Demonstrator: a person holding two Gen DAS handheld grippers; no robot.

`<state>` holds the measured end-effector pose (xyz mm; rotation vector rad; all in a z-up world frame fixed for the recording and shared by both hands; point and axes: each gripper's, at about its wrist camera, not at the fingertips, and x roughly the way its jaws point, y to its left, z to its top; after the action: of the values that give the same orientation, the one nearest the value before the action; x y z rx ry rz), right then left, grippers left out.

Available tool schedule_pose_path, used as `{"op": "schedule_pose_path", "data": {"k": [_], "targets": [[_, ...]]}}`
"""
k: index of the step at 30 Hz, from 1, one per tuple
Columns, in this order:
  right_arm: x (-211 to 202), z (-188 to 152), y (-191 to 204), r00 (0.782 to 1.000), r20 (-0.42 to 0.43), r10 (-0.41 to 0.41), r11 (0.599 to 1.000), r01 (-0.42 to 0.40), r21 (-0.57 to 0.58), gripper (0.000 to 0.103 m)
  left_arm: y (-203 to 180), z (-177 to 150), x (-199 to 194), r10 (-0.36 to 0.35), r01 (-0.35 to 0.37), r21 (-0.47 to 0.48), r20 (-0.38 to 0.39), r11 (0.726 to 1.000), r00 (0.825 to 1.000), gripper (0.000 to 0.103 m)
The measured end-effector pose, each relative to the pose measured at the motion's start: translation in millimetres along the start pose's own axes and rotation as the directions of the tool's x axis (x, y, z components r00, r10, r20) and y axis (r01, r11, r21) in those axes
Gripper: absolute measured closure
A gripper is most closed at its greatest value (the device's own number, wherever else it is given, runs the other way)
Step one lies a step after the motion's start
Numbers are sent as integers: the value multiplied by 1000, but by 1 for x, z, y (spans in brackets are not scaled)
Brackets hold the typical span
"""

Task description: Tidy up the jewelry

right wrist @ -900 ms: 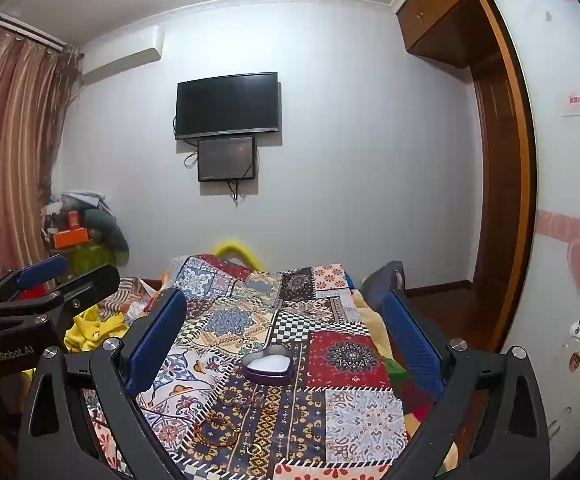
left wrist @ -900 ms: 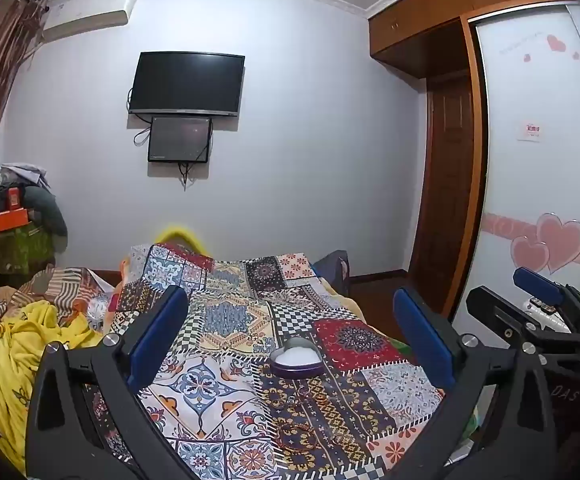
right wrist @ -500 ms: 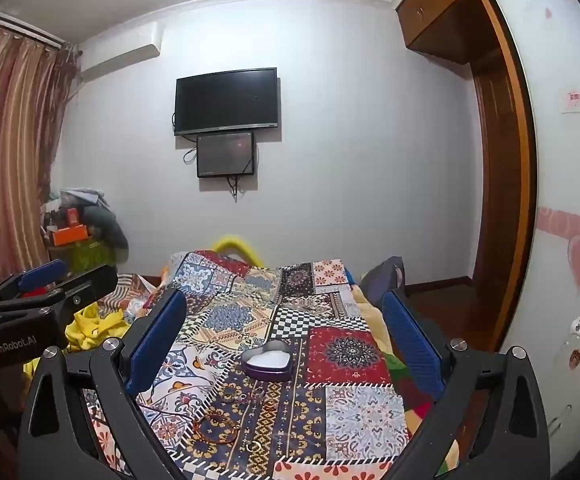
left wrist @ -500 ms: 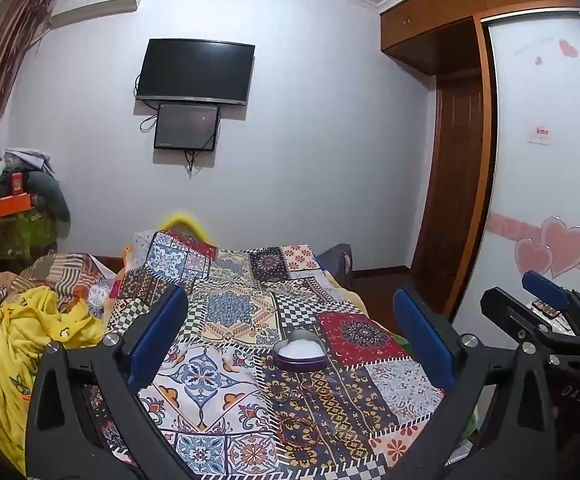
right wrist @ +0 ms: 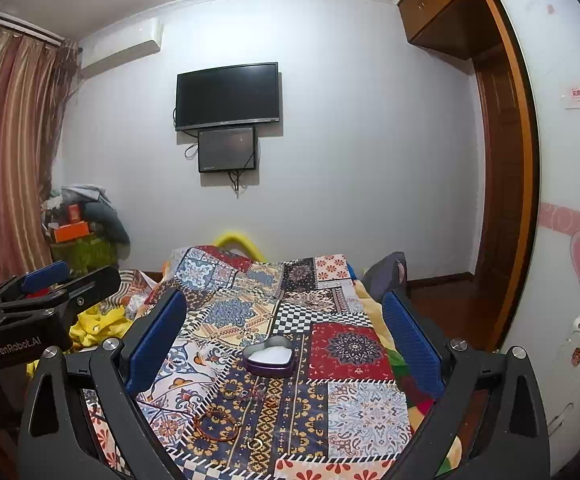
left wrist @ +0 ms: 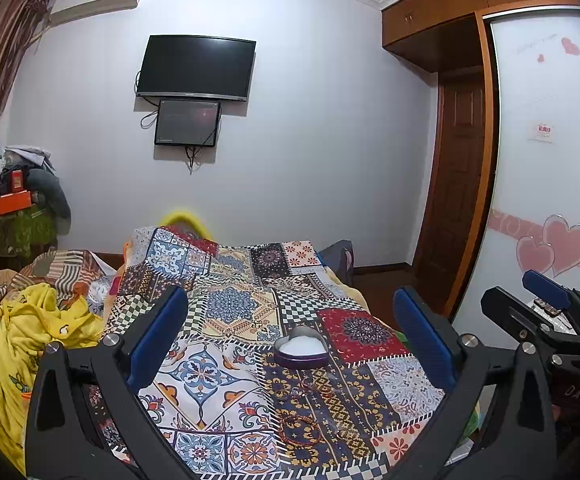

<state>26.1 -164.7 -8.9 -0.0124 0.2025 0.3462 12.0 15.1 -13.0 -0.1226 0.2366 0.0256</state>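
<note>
Patchwork bedspread (left wrist: 230, 312) fills both views. Left gripper (left wrist: 290, 332) and right gripper (right wrist: 284, 328) gape wide, holding nothing; heart-shaped box (left wrist: 301, 347) sits ahead between each gripper's 2 fingers, beaded bracelet (left wrist: 300, 430) nearer.

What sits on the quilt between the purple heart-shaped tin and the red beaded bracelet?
Small rings and thin bangles lie between the purple heart-shaped tin and the red beaded bracelet; clearest in the right wrist view.

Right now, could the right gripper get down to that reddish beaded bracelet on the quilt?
Probably yes. The right gripper is open and holds nothing, and the beaded bracelet lies flat on the quilt below its fingers, with nothing over it. The heart-shaped box sits farther back, apart.
</note>
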Motion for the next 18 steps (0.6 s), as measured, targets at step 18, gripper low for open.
{"op": "schedule_pose_path", "data": {"k": [18], "targets": [[3,3,0,1000,-17,1,1000,-1,-4,5,-5,3,3,3,-3,6,-2,1000,1000,0]]}}
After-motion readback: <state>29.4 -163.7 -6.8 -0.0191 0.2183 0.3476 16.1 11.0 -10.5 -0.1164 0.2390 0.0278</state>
